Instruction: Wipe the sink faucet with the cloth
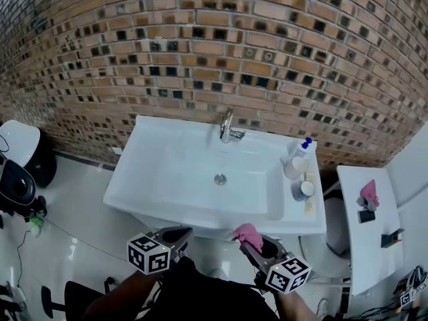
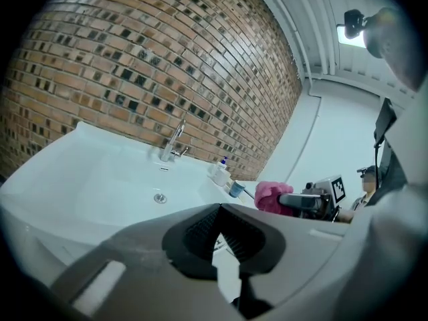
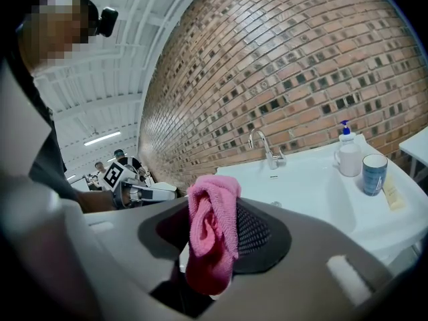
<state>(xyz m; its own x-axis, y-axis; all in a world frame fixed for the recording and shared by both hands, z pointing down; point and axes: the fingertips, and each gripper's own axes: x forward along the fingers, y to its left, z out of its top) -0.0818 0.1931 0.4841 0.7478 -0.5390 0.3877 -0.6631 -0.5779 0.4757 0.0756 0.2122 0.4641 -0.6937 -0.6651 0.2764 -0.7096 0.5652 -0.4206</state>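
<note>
The chrome faucet stands at the back rim of the white sink, against the brick wall. Both grippers hover in front of the sink's near edge, well short of the faucet. My right gripper is shut on a pink cloth; in the right gripper view the cloth hangs bunched between the pads, with the faucet far beyond it. My left gripper is shut and holds nothing; its view shows the pads meeting, the faucet ahead and the cloth off to the right.
A soap dispenser and a blue cup stand on the sink's right ledge. A white shelf to the right carries a pink item. A toilet sits below the sink's right end. Black gear lies on the floor at left.
</note>
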